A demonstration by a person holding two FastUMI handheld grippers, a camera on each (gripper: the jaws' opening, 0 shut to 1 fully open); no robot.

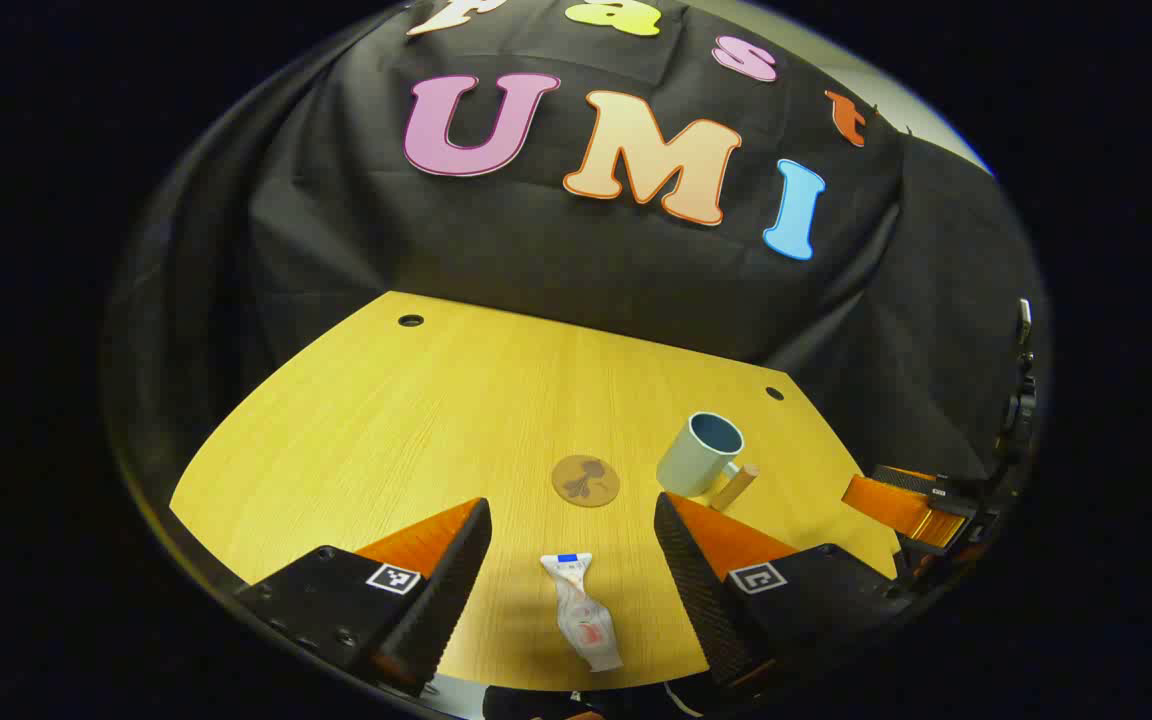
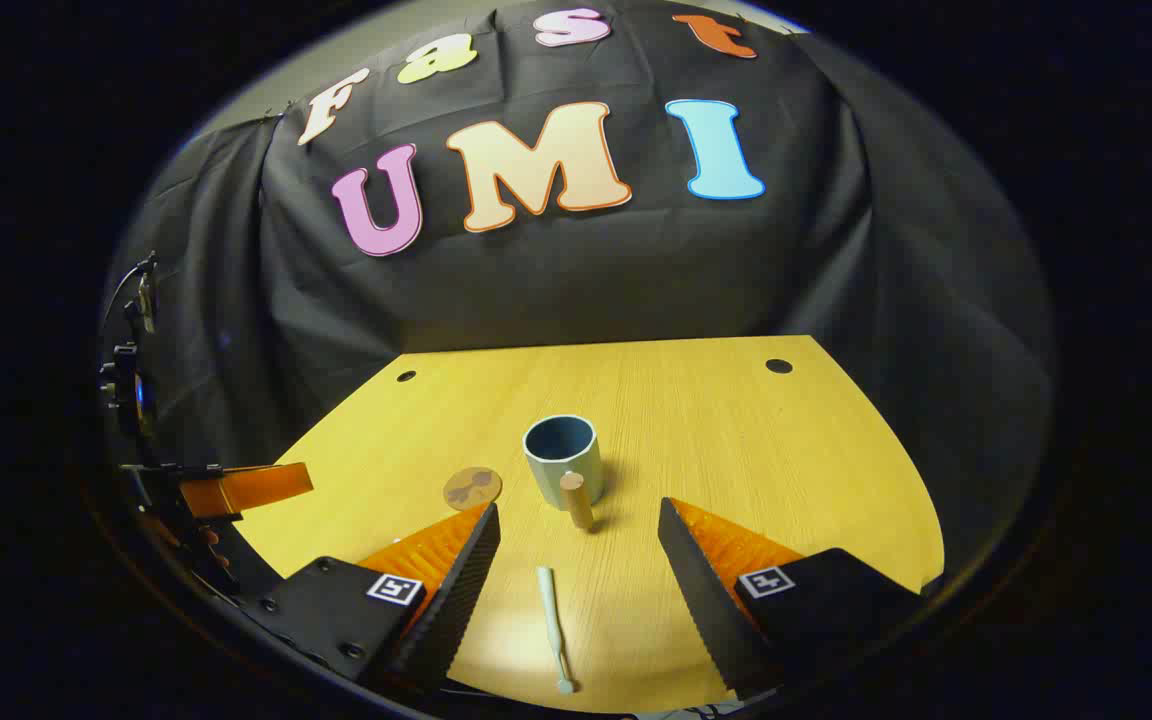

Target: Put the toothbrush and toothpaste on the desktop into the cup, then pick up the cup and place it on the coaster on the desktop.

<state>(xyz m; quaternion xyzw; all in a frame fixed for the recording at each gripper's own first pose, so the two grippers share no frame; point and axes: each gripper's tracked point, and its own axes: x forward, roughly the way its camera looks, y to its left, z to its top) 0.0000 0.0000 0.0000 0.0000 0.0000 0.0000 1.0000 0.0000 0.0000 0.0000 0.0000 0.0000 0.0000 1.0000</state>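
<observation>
The yellow wood-grain surface [image 1: 456, 400] spreads out to the booth's draped black wall, with two small round holes near its far edge, one toward each far corner.

The left gripper [image 1: 571, 560] hangs above the near edge of the surface with its fingers released and spread wide, holding nothing. The right gripper [image 2: 576, 570] hangs likewise above the near edge, its fingers also parted and empty. In the left gripper view, the right gripper appears again farther off at the right, beyond the surface's right edge; in the right gripper view, the left gripper sits off past the left edge in the same way.

The cup [image 2: 562, 462] stands upright near the middle of the surface, pale blue-green outside and darker inside, with a light wooden handle pointing toward the near edge. Its inside looks empty. It stands beyond the right gripper's fingertips, roughly in line with the gap between them.

The toothpaste [image 1: 581, 610] lies flat close to the near edge, directly in the gap between the left gripper's fingers and touching neither. It is a white tube with a blue band at its far end and red marks on its body; the print is too small to read.

The coaster [image 1: 585, 480], a round brown disc with a darker pattern, lies flat just beside the cup, not touching it.

The toothbrush [image 2: 553, 628], slim and pale, lies flat near the near edge, running lengthwise between the right gripper's fingers and clear of both.
</observation>
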